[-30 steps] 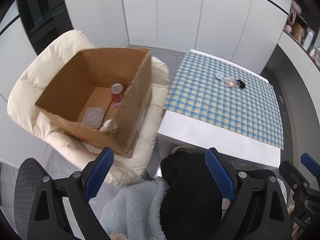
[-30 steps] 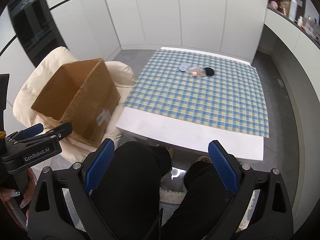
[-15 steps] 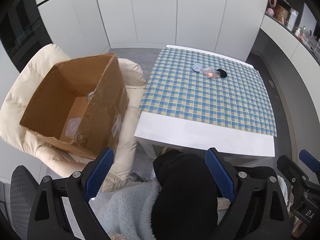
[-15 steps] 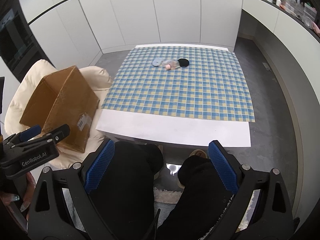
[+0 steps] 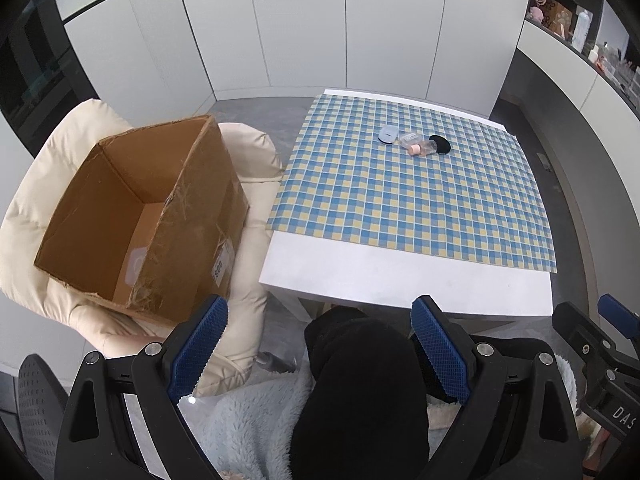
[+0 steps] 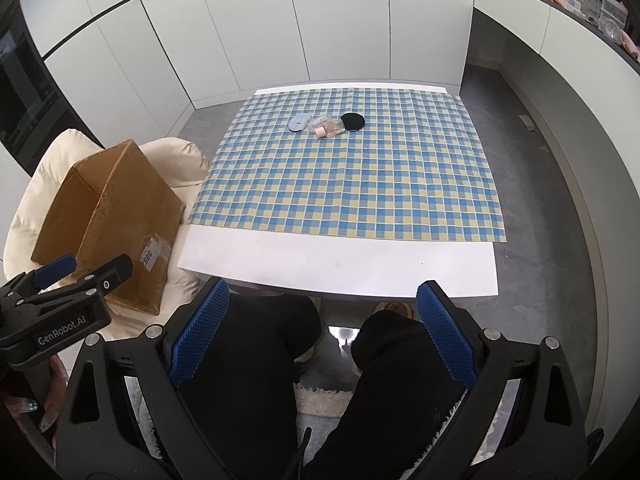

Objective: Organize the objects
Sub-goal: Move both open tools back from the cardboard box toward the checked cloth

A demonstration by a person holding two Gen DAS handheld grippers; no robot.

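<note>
Both claws hang wide and empty above a seated person's lap, angled steeply down toward the floor in front of the counter. The left claw (image 5: pixel 318 344) frames a black-trousered knee (image 5: pixel 360 360) and a pale blue fleece garment (image 5: pixel 248 420) between its blue-padded fingers (image 5: pixel 198 344); nothing is gripped. The right claw (image 6: pixel 322 330) stands just as wide over both knees, with slippered feet (image 6: pixel 394 308) and a shaggy rug (image 6: pixel 320 400) showing below. At the lower left of the right wrist view, a hand (image 6: pixel 48 400) with painted nails holds the body of the left claw.

Just beyond the knees is the white counter (image 6: pixel 340 260), its near strip bare, the rest under a blue-and-yellow checked cloth (image 6: pixel 352 184). To its left an open cardboard box (image 5: pixel 140 216) sits on a cream padded armchair (image 5: pixel 48 168), mouth upward and tilted slightly toward the camera (a clear plastic lid or container (image 5: pixel 134 266) is partly visible on its floor, the rest hidden by the near wall).

The things left on the counter lie in a short row near the far edge, touching or nearly so. From left: a pale blue round case (image 6: pixel 299 122), a small clear bottle (image 6: pixel 330 127) lying on its side, and a black round puff or compact (image 6: pixel 353 121). The bottle's long axis runs roughly along the row, its pink cap (image 6: pixel 320 132) pointing left and toward the viewer. White cabinet doors (image 6: pixel 340 20) close the scene behind.
</note>
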